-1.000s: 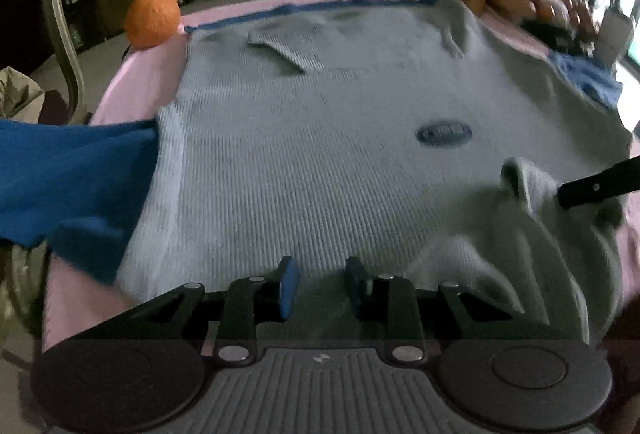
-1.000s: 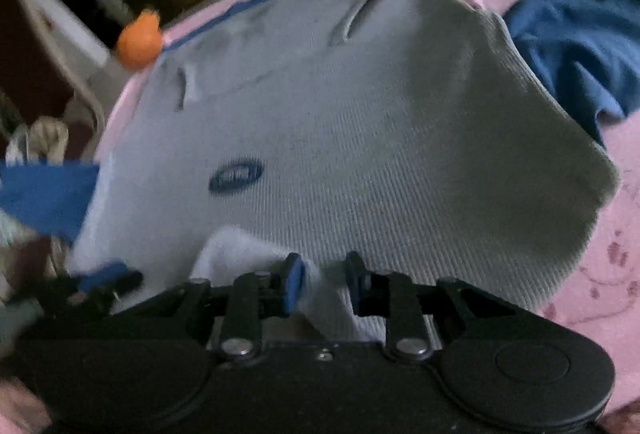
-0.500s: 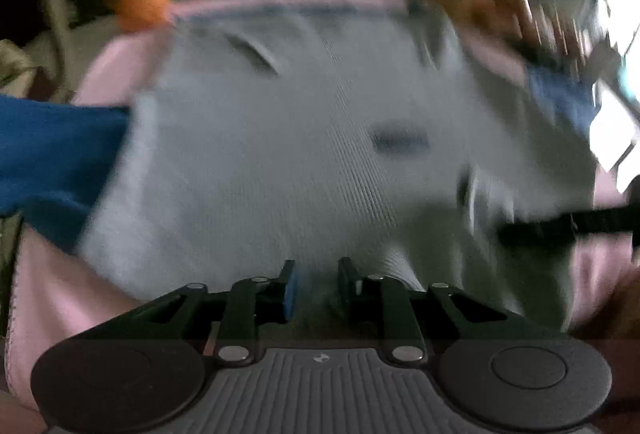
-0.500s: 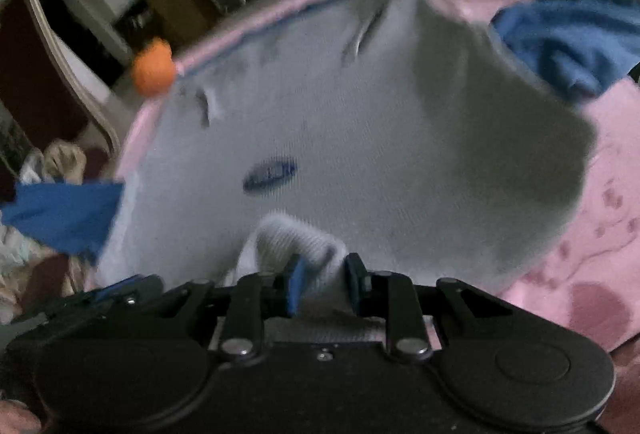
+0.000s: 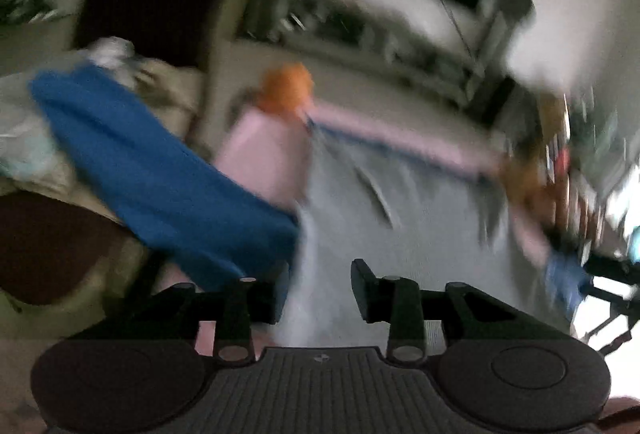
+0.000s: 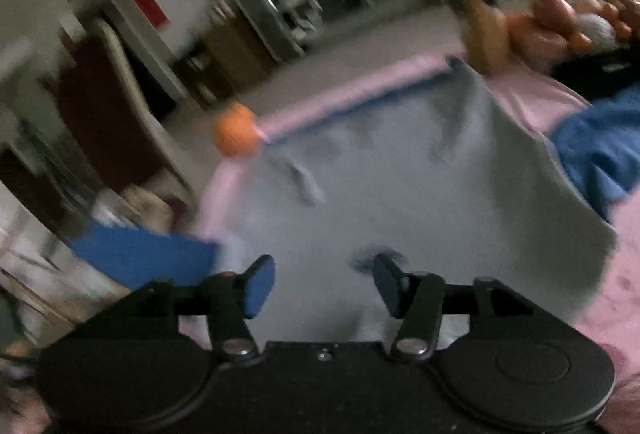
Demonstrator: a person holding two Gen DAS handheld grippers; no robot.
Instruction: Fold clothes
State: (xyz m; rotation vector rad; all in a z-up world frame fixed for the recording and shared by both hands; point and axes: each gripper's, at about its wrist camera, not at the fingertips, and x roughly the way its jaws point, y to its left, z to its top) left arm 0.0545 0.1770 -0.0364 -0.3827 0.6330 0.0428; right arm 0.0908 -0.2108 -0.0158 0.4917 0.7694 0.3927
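A light grey knit sweater [image 6: 400, 185] lies spread on a pink-covered table [image 6: 532, 93]; it also shows in the left wrist view [image 5: 420, 226]. Its dark oval logo [image 6: 372, 258] is just ahead of the right gripper. My right gripper [image 6: 324, 282] is open and empty over the sweater's near edge. My left gripper [image 5: 320, 294] is open and empty at the sweater's left edge. Both views are blurred by motion.
A blue garment [image 5: 160, 177] hangs over the table's left side; it also shows in the right wrist view [image 6: 140, 258]. Another blue cloth [image 6: 600, 149] lies at the right. An orange plush toy [image 6: 236, 133] sits at the far left corner. A chair [image 6: 112, 121] stands at left.
Both grippers have opened and let go of the sweater's fold. Both have lifted and tilted up, so more of the room shows. The left view has swung to the left.
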